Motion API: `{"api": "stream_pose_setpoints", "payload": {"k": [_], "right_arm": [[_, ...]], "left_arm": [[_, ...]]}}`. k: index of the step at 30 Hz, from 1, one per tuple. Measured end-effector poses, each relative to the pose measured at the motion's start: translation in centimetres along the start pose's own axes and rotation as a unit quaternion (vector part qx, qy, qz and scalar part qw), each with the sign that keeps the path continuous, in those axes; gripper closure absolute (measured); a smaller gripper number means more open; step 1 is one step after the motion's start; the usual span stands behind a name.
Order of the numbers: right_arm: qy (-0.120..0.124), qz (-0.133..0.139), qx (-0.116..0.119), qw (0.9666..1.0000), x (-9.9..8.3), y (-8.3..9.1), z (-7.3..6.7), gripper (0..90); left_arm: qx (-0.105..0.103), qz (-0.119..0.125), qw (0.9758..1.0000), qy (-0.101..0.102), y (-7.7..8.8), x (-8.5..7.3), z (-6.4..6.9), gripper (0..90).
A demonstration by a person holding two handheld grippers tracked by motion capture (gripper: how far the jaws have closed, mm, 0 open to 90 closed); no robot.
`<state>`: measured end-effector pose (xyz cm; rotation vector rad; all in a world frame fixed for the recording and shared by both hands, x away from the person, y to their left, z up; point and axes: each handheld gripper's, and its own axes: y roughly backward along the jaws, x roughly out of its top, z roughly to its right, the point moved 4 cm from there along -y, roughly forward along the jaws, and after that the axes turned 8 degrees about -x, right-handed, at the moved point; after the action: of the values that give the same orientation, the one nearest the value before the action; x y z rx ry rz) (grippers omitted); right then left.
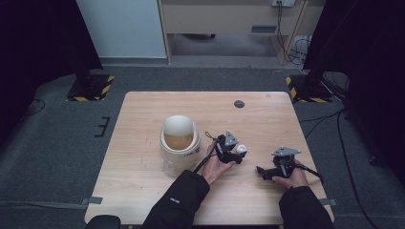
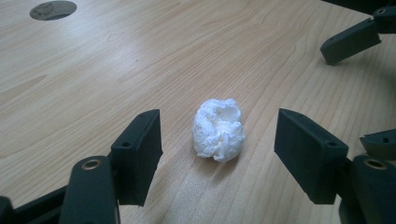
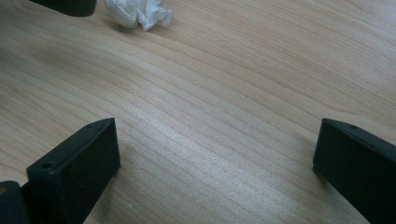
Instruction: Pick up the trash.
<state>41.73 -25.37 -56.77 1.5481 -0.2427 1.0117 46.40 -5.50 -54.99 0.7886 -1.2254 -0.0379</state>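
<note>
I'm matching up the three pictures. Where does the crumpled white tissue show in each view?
High view: tissue right of centre, at the left tool, right of the bin.
Left gripper view: centre, on the table between open jaws.
Right gripper view: top edge, left of centre.
Shared landmark: the wood-grain table.

Bare wood between tools; white bin [image 1: 179,143] probably the sole obstacle.
</note>
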Motion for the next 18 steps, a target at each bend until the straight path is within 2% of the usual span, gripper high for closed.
{"api": "stream_pose_setpoints", "payload": {"k": [2,9,18], "right_arm": [[-0.001,0.0,0.0,1.0,0.0,0.0,0.0,0.8],[0.0,0.0,0.0,1.0,0.0,0.0,0.0,0.7],[0.0,0.0,0.0,1.0,0.0,0.0,0.0,0.7]], "left_arm": [[0.003,-0.002,1.0,-0.006,-0.2,0.0,0.0,33.7],[0.005,-0.015,0.9999,-0.004,-0.8,-0.3,-0.1,37.6],[0.007,-0.033,0.9994,-0.012,-1.3,-0.2,0.1,43.5]]}}
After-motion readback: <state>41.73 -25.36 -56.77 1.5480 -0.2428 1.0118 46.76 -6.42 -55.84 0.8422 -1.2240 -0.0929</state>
